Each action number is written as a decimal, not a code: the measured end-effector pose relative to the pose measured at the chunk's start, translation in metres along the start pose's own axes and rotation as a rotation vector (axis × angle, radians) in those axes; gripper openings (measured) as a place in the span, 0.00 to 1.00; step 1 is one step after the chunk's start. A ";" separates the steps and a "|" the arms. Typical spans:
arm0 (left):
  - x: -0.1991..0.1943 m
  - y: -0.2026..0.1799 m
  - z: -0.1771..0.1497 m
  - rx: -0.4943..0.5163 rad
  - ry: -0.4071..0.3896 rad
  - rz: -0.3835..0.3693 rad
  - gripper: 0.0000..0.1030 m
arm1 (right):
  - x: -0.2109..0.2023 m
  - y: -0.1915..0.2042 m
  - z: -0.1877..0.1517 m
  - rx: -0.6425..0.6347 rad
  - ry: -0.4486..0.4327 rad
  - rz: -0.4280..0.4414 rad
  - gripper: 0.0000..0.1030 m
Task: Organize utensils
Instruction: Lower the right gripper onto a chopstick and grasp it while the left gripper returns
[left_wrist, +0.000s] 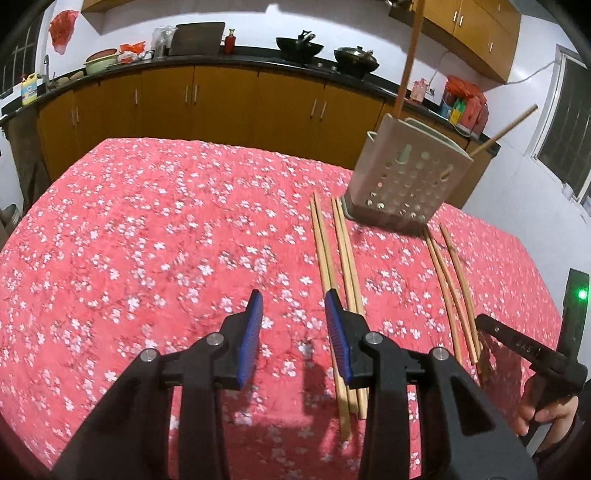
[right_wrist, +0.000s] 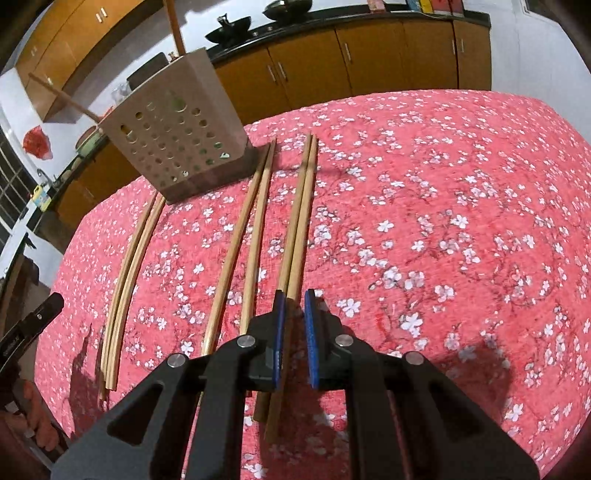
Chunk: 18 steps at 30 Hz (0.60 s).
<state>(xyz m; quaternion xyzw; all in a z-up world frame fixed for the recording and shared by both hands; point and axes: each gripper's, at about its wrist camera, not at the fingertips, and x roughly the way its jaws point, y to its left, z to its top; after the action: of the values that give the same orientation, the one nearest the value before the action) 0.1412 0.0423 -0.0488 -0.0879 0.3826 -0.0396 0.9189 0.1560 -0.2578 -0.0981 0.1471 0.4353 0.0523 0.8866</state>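
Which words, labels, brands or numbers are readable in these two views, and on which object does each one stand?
No text can be read with certainty.
Raised letters on the right claw's finger: blurred, not readable.
Pale marking on the left claw's finger: blurred, not readable.
Label on the yellow bottle on the counter: too small.
Coloured packages on the counter: too small.

Both wrist views look down close over the tablecloth (left_wrist: 147, 221), sharing chopsticks (right_wrist: 299, 221) and holder (left_wrist: 406, 177).

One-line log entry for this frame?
left gripper: open, empty | right gripper: straddling a pair of wooden chopsticks, jaws not closed | perforated beige utensil holder: upright on red floral tablecloth
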 end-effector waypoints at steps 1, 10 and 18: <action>0.000 -0.001 0.000 0.000 0.003 -0.002 0.35 | 0.000 0.001 0.000 -0.011 -0.001 -0.008 0.11; 0.008 -0.007 -0.006 0.005 0.032 -0.027 0.34 | 0.001 0.008 -0.001 -0.073 0.006 -0.032 0.11; 0.013 -0.010 -0.011 0.015 0.058 -0.053 0.30 | -0.003 -0.011 0.004 -0.033 -0.038 -0.157 0.07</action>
<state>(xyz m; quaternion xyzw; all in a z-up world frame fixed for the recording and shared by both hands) 0.1425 0.0287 -0.0636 -0.0898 0.4063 -0.0695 0.9067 0.1569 -0.2698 -0.0966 0.0990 0.4275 -0.0130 0.8985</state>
